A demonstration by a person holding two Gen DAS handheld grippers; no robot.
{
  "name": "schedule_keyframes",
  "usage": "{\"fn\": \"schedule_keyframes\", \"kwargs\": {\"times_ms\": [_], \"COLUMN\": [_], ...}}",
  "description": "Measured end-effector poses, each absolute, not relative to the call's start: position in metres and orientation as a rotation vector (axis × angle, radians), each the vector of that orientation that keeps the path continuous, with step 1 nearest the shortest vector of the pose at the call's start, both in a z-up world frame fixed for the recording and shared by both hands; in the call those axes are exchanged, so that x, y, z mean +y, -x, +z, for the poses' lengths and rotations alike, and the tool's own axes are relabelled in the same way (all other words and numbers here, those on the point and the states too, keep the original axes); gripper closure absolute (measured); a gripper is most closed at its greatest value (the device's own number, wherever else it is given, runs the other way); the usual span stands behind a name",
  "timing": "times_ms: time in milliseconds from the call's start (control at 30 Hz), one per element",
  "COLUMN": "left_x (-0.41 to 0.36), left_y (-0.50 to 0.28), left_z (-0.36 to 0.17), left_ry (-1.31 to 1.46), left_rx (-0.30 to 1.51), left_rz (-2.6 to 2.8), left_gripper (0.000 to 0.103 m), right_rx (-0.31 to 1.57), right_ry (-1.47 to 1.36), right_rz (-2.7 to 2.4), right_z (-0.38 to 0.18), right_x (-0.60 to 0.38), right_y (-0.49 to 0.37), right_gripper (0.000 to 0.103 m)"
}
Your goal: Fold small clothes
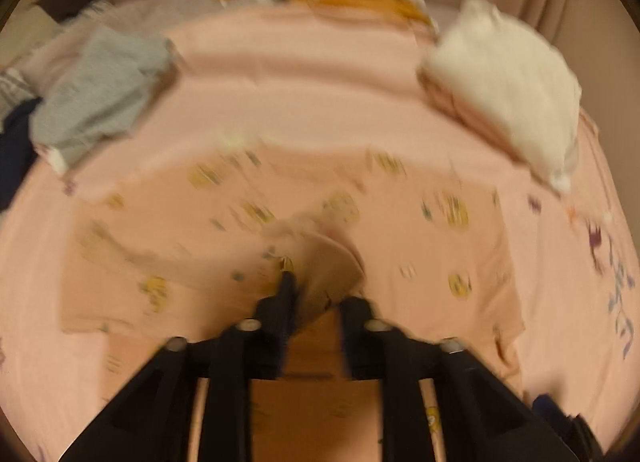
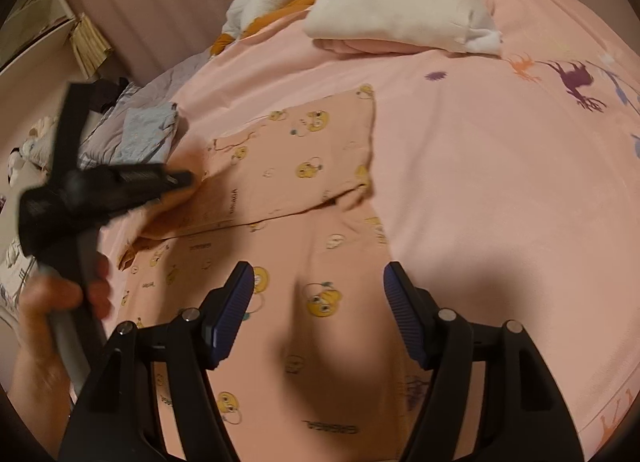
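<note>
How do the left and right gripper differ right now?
The right gripper stands wide open with nothing between its blue pads, hovering over the printed pink garment. The left gripper is much narrower, with a fold of that garment between its fingers; whether it still pinches is unclear through the blur. Both point down at the same garment on the pink bedsheet.

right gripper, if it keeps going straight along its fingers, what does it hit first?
Most likely the printed garment spread on the bed sheet. The right gripper points down at it with open jaws and nothing between them. Depth is unclear, so how soon it would touch cannot be told.
</note>
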State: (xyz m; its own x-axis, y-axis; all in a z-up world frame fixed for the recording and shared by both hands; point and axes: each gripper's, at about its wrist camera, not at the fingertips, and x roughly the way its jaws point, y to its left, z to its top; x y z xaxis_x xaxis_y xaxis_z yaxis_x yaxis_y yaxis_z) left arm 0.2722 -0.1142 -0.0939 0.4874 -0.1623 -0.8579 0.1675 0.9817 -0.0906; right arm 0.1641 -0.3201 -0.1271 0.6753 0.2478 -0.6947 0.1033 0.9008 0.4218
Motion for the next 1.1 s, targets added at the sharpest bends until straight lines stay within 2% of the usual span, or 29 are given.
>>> {"fn": "schedule_keyframes", "kwargs": {"times_ms": [33,100,133,200,433,667,767,833,867,933,1100], "left_x": [-0.116,-0.113,-0.113,-0.107,-0.03,0.062,0.088,0.104,0.113,0.125,0.146], "left_y": [-0.27,-0.263,-0.261,-0.254,-0.245,-0.247,-0.245,-0.246,-0.246,-0.247,-0.244], "left_z": [-0.097,-0.095,-0.092,-0.085,-0.06,-0.083,-0.092,-0.098,-0.101,-0.104,-0.105], "left_ry": [0.007,0.018,0.009,0.013,0.11,0.197,0.235,0.254,0.273,0.303,0.352], "left_rx": [1.058,1.046,1.035,1.027,0.938,0.975,0.992,1.002,1.008,1.014,1.004], "left_rz": [-0.225,-0.264,-0.275,-0.326,-0.275,-0.085,-0.045,-0.013,0.001,0.017,0.045], "left_gripper": [0.057,0.051,0.037,0.026,0.026,0.026,0.026,0.026,0.026,0.026,0.026], "right_rx": [0.833,0.831,0.83,0.831,0.848,0.945,0.949,0.946,0.947,0.928,0.795], "right_ry": [-0.463,-0.488,-0.507,-0.555,-0.634,-0.547,-0.453,-0.4,-0.371,-0.32,-0.369], "right_rz": [0.082,0.087,0.094,0.106,0.223,0.248,0.204,0.215,0.227,0.242,0.234], "right_z": [-0.128,-0.129,-0.129,-0.129,-0.127,-0.142,-0.144,-0.141,-0.14,-0.134,-0.091], "right_x": [-0.322,-0.326,-0.327,-0.328,-0.295,-0.238,-0.217,-0.208,-0.203,-0.201,-0.236], "right_y": [-0.164,-0.166,-0.168,-0.176,-0.221,-0.288,-0.306,-0.311,-0.313,-0.314,-0.301], "right_gripper": [0.033,0.032,0.031,0.031,0.031,0.036,0.047,0.085,0.093,0.096,0.097]}}
